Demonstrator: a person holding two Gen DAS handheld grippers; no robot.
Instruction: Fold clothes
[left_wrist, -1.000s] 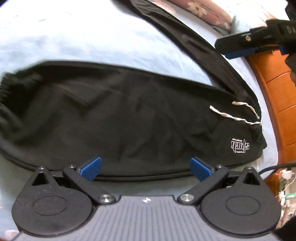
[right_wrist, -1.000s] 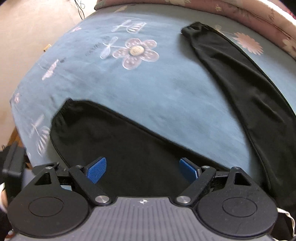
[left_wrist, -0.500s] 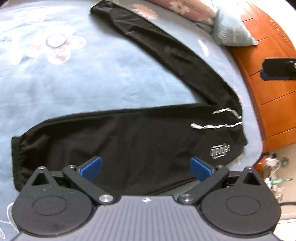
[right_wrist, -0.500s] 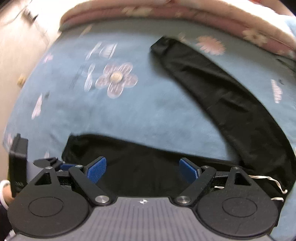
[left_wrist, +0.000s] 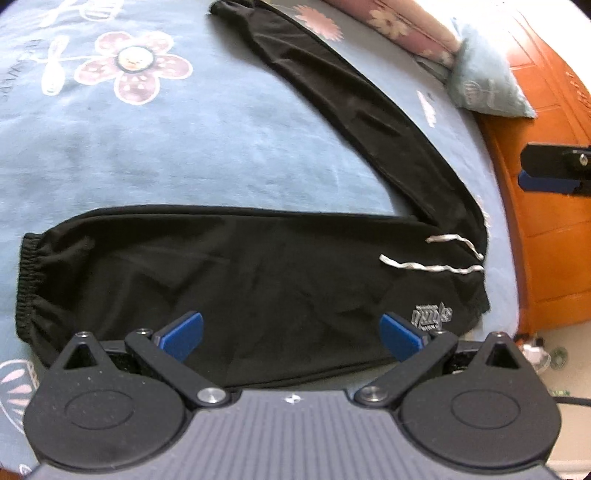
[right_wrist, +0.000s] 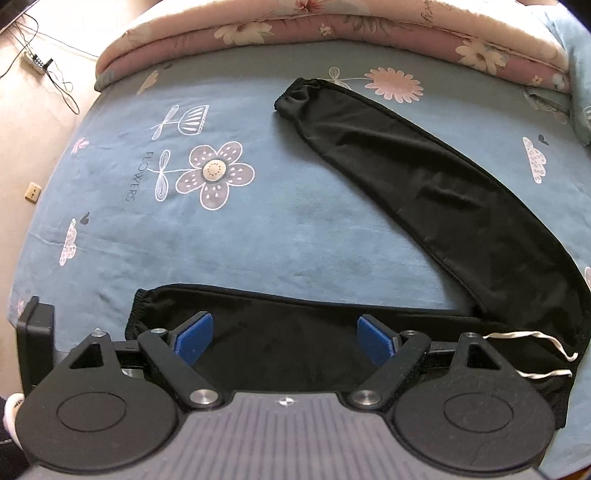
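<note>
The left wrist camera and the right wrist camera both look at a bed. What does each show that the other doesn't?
Only the left wrist view shows the orange wooden cabinet and the white logo on the trousers. Only the right wrist view shows the power strip on the floor and the cloud prints. Both show the black trousers spread in a V on the blue bedsheet, white drawstrings, and open jaws.

Blue flowered bedsheet (right_wrist: 295, 229), orange wooden cabinet (left_wrist: 546, 240), beige floor (right_wrist: 33, 122).
</note>
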